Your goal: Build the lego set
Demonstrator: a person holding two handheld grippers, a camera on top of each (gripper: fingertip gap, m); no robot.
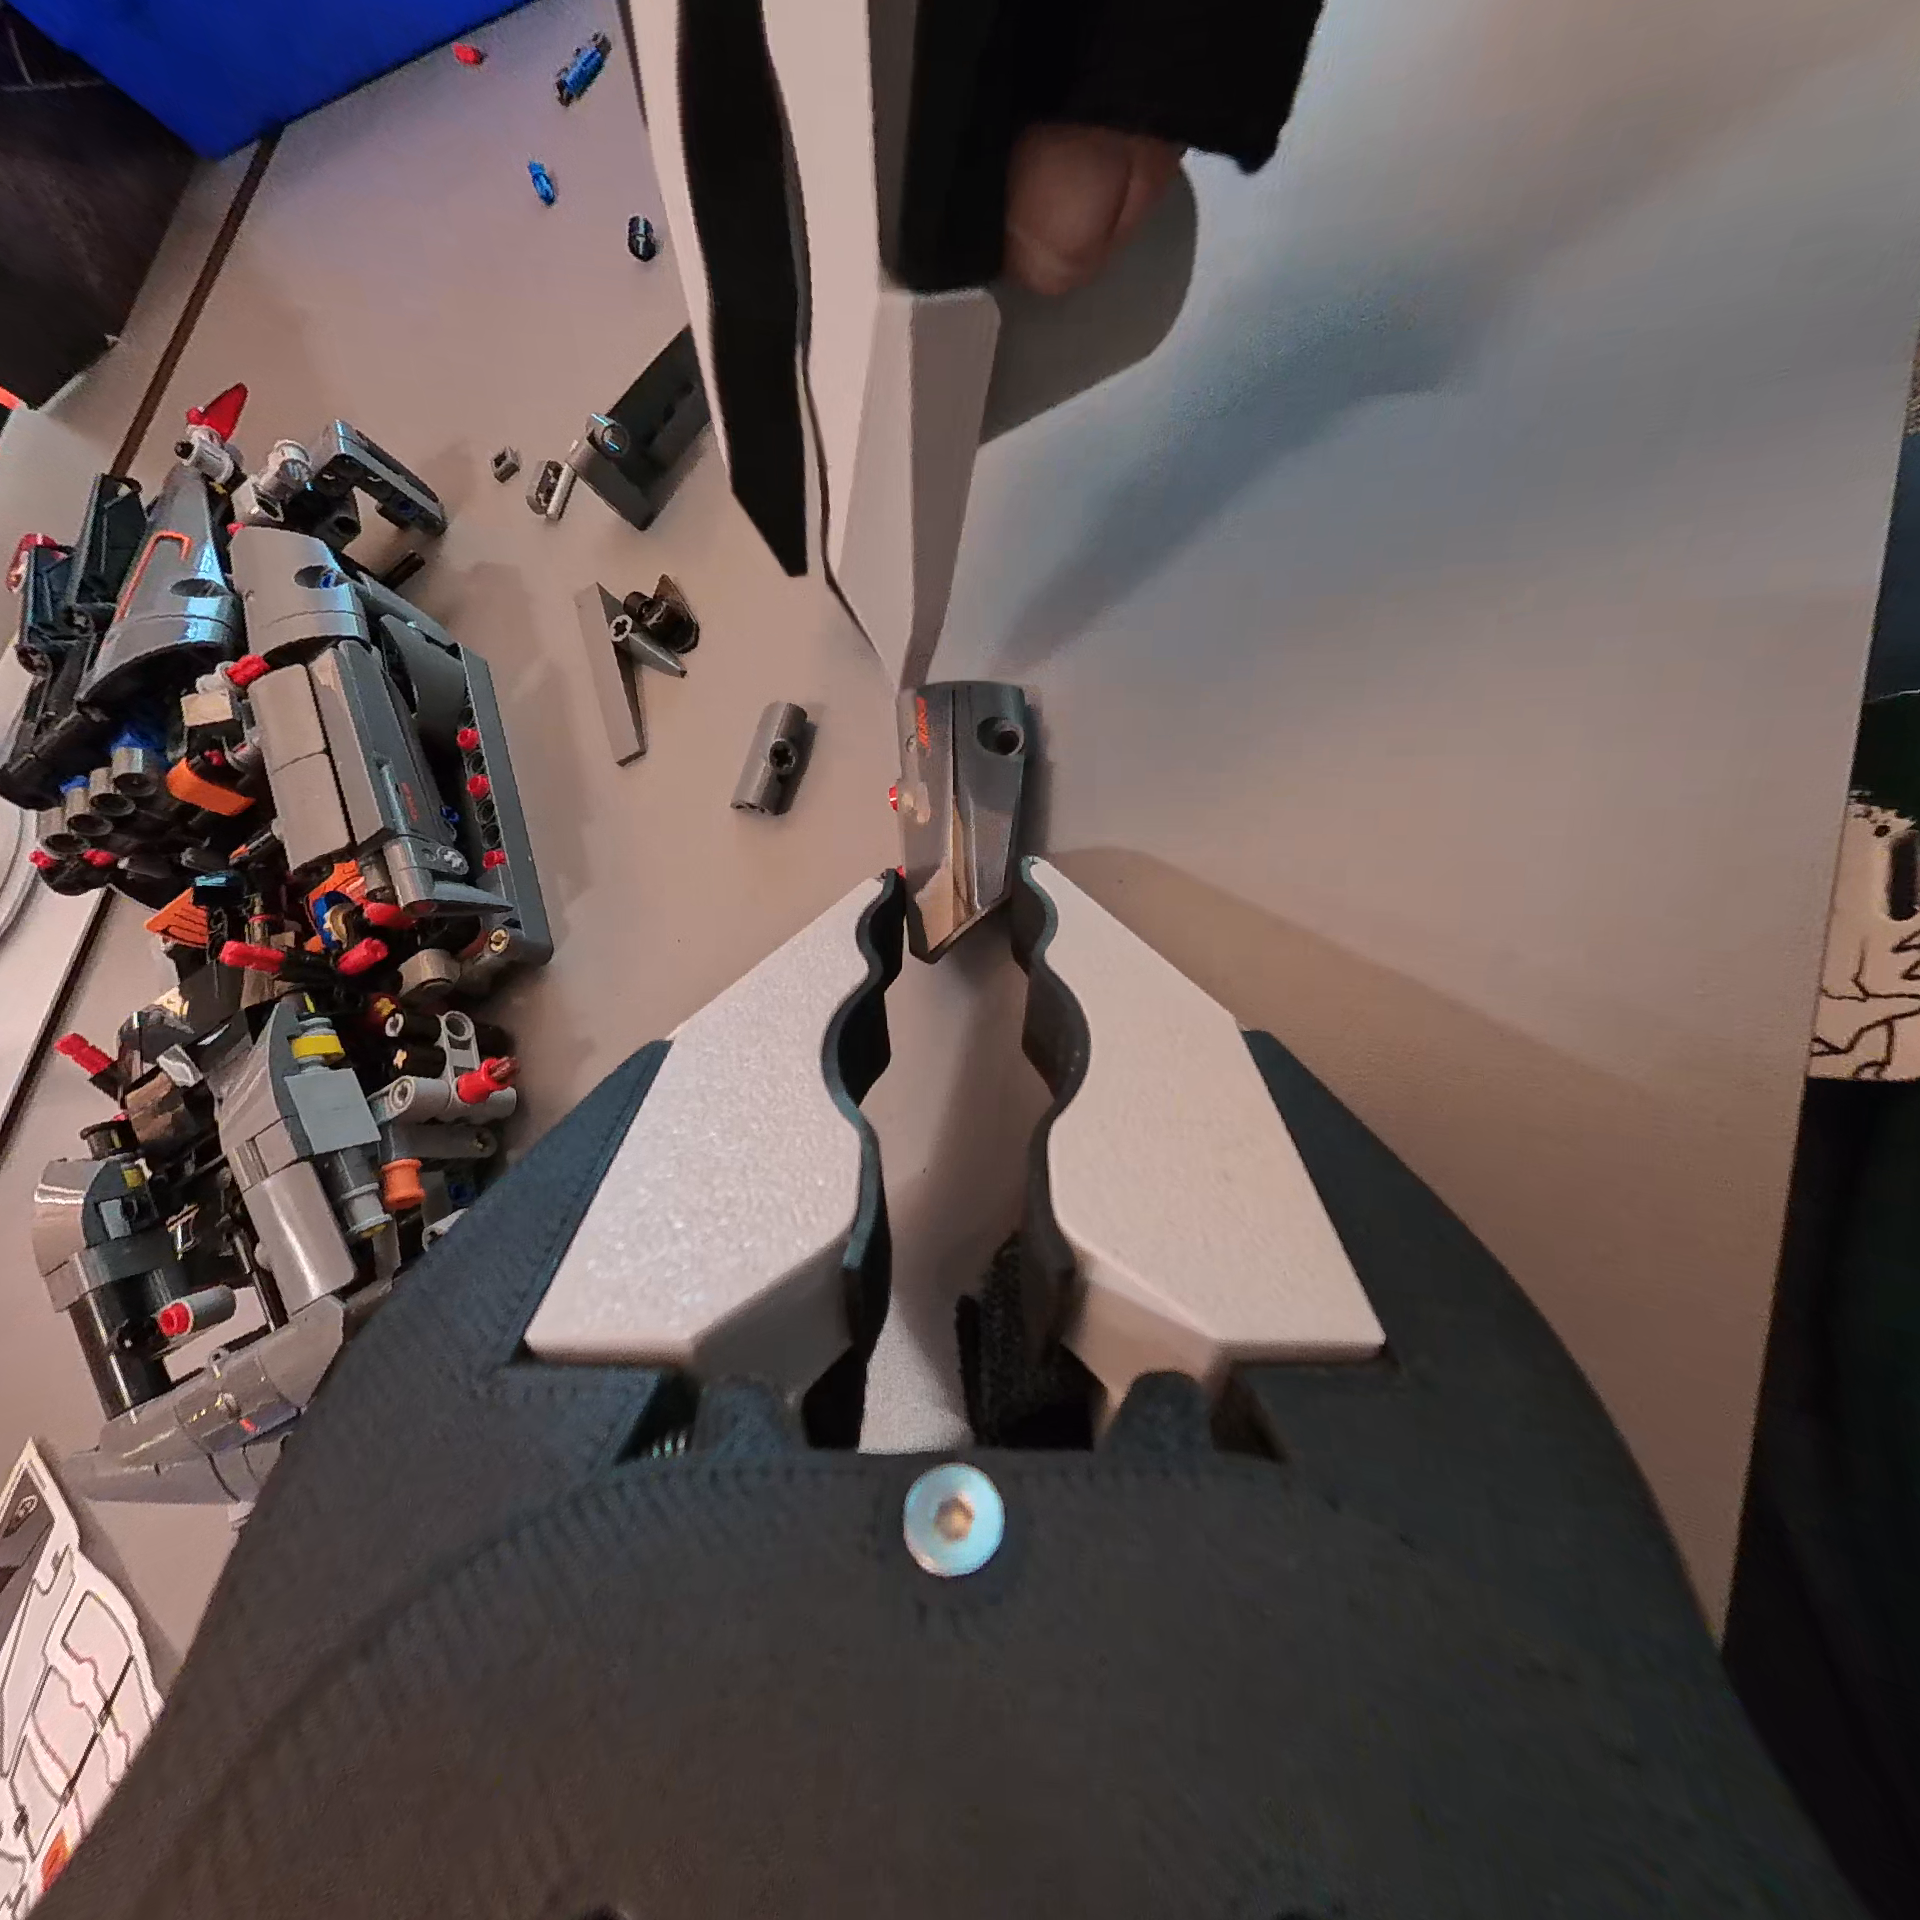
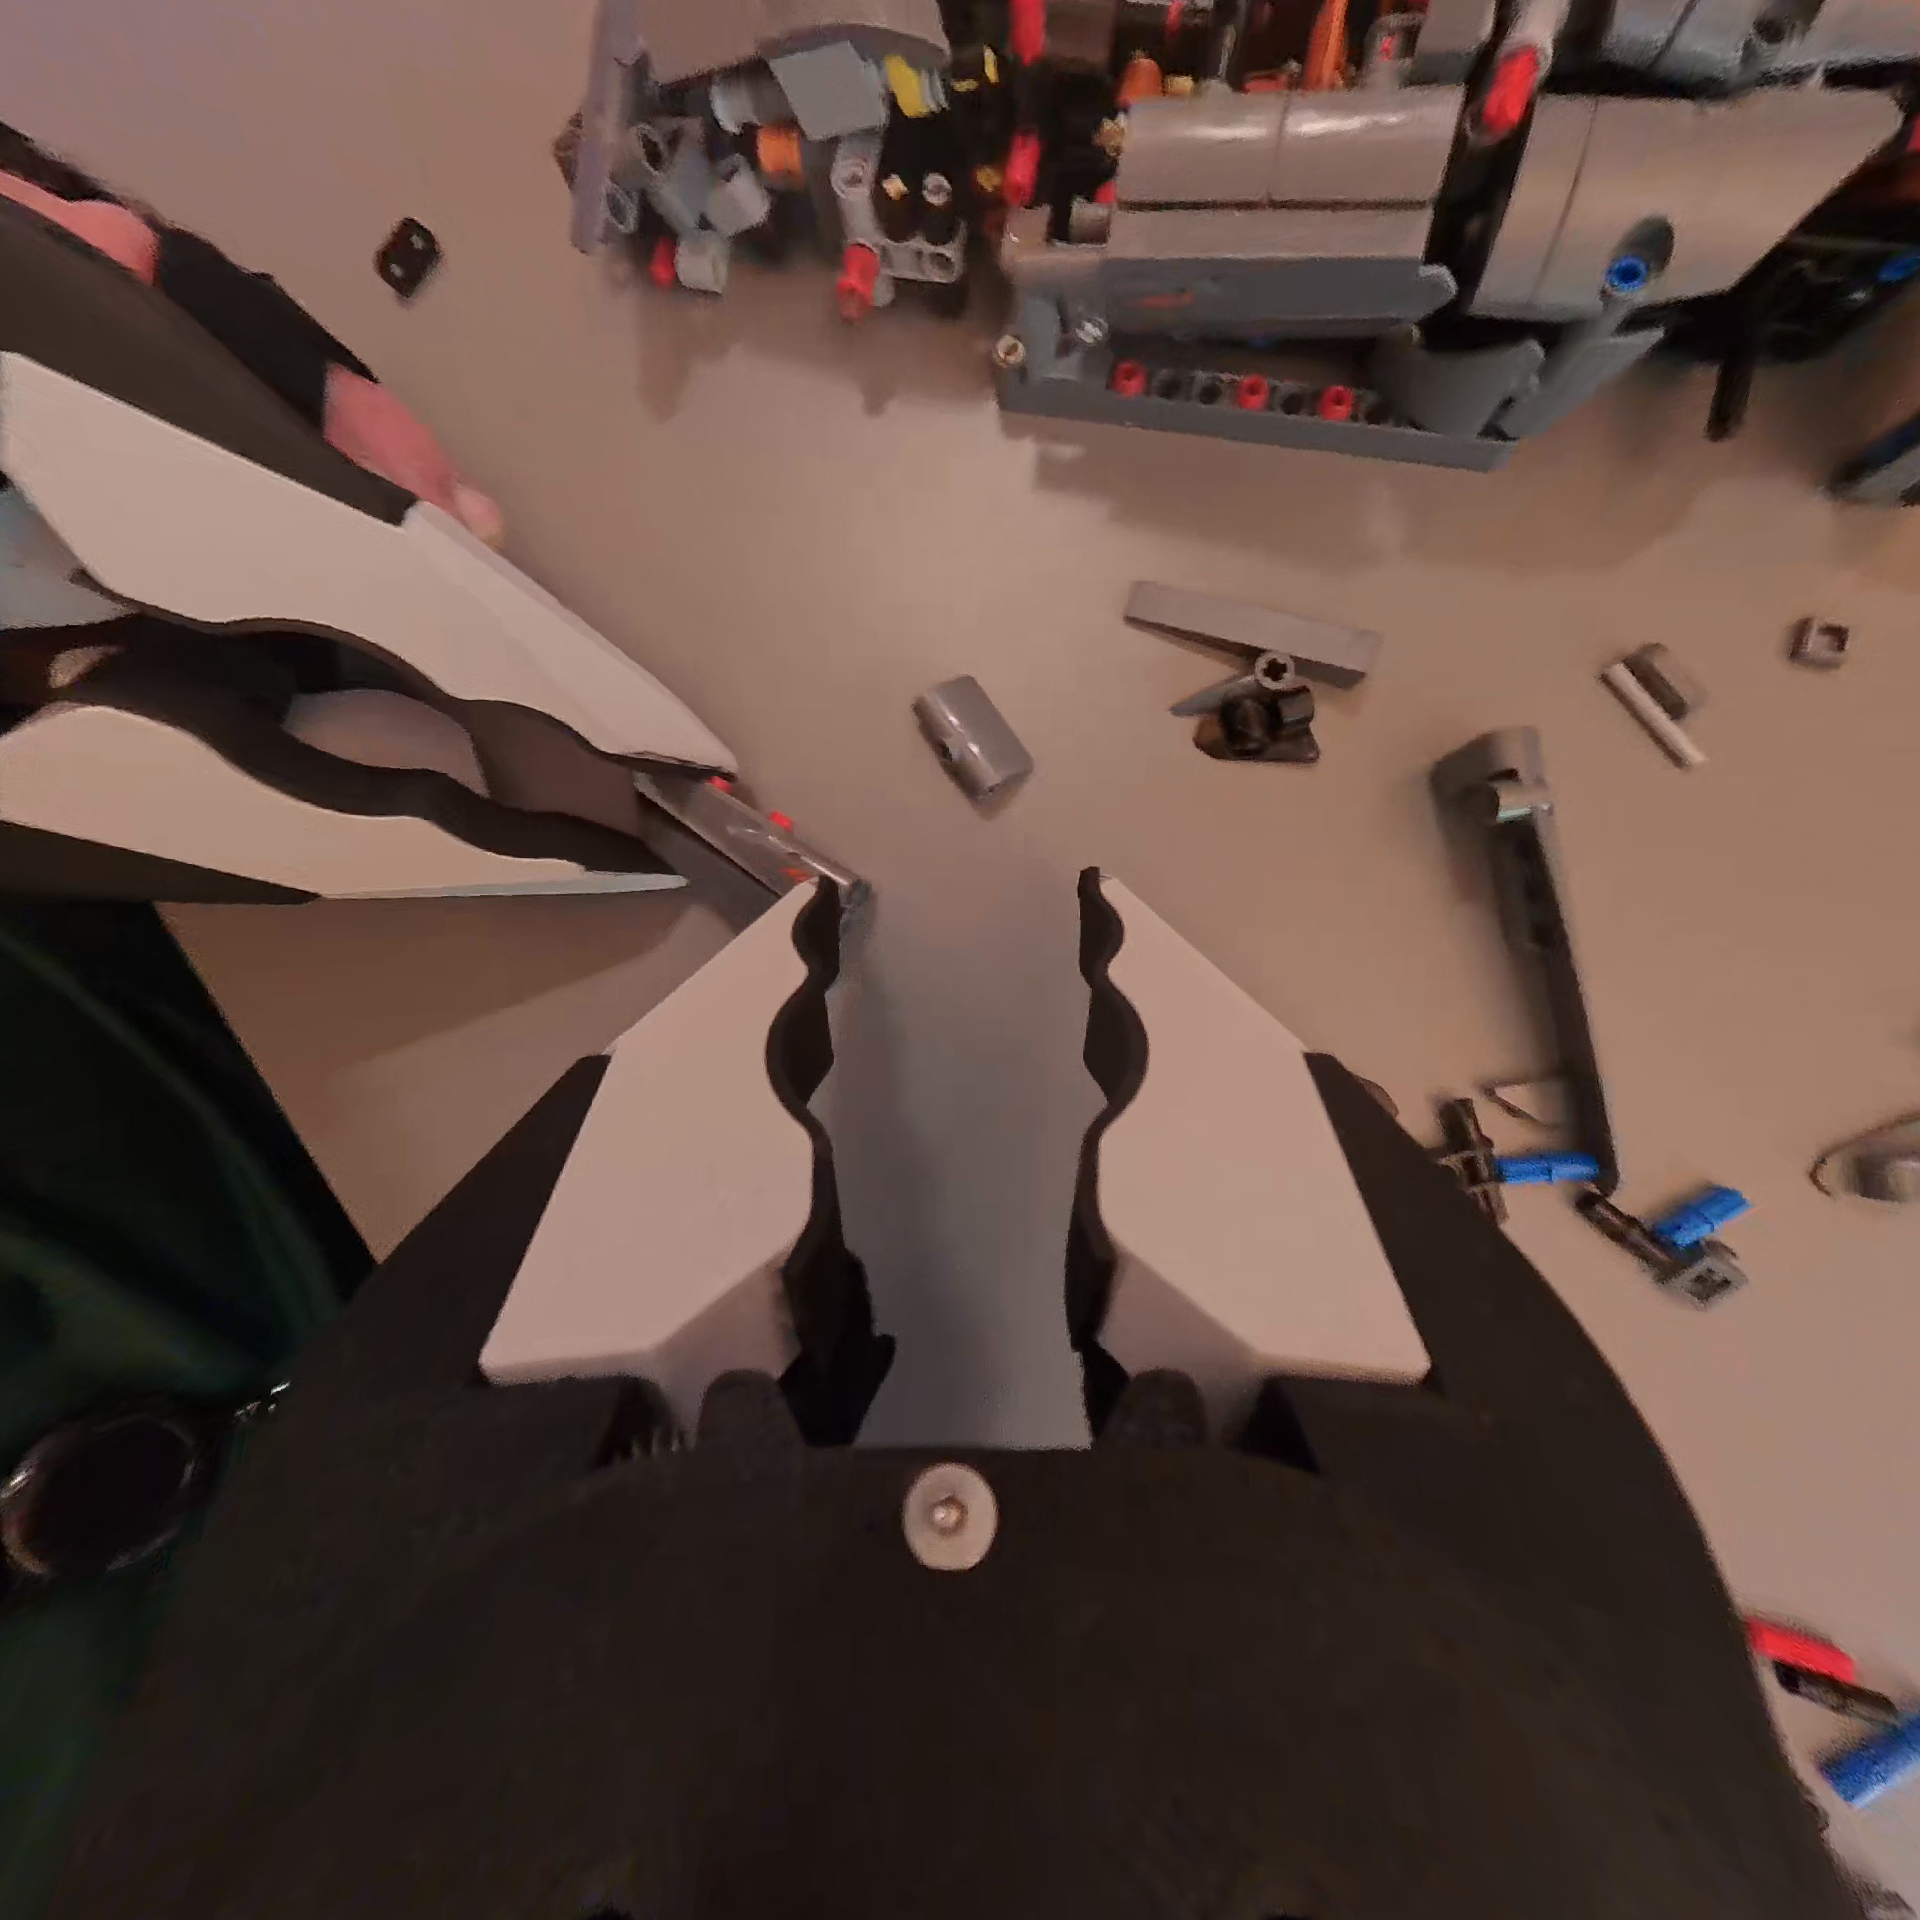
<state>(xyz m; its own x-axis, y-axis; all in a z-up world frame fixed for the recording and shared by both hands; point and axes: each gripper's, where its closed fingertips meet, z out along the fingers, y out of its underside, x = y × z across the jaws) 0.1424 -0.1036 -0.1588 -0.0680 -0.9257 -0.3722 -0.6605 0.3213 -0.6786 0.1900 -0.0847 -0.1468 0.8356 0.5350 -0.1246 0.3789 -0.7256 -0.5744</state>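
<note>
Lego panel (image 1: 961, 810) pinched by left gripper (image 1: 956, 883) (table edge near).

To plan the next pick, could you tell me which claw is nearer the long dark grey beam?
Right. The beam lies right of the right claw; the left claw, gripping the dark panel, is farther left.

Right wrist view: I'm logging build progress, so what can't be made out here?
- Lego model: upper part cut off by the top edge, blurred.
- Dark grey panel: one end hidden between the fingers of the left hand-held gripper.
- Blue piece: blurred, cut off by the right edge.
</note>
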